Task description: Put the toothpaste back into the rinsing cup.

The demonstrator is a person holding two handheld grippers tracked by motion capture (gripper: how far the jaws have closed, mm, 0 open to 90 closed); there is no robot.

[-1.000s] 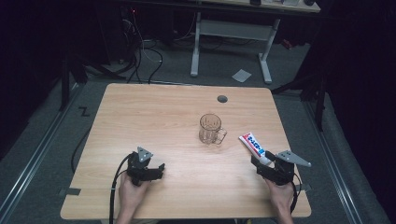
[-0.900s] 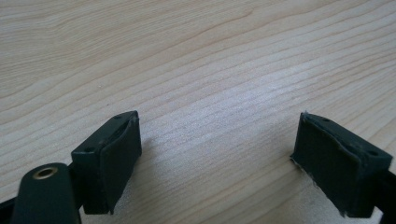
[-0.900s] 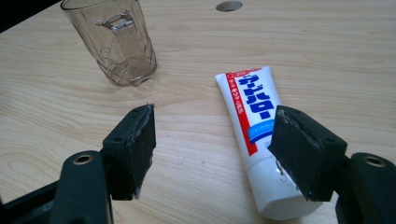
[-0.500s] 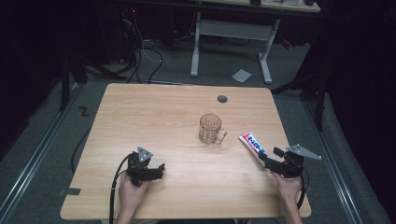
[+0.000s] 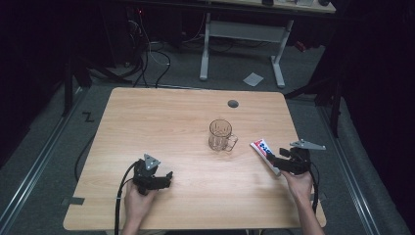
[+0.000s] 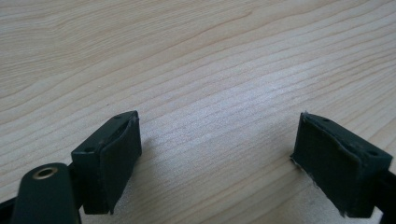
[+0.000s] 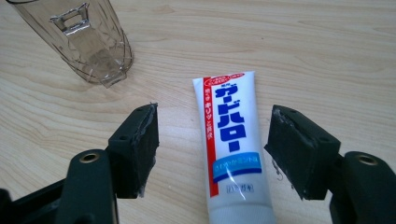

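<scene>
High view: wooden tabletop (image 5: 161, 122) with a clear glass mug (image 5: 220, 135) standing upright near its middle, handle toward the person's right. Using the mug as landmark: toothpaste tube (image 5: 265, 152) lies flat to the right of the mug and a bit nearer the person, apart from it. Right gripper (image 5: 281, 157) sits at the near end of the tube, held by the person's right hand (image 5: 297, 182). Left gripper (image 5: 166, 179) is well to the left of the mug and nearer the person, held low over bare wood by the left hand (image 5: 138, 200). Small dark grommet hole (image 5: 233, 103) on the tabletop beyond the mug.

Left gripper view: jaws released, spread wide, nothing between them, just wood grain of the tabletop (image 6: 210, 70) underneath.

Right gripper view: toothpaste tube (image 7: 231, 144) lies between the two jaws, white with red and blue print. Jaws released but have just been closing in; a gap shows on both sides, pads not pressing the tube. Mug (image 7: 84, 42) is up and left of the tube, not touching it.
</scene>
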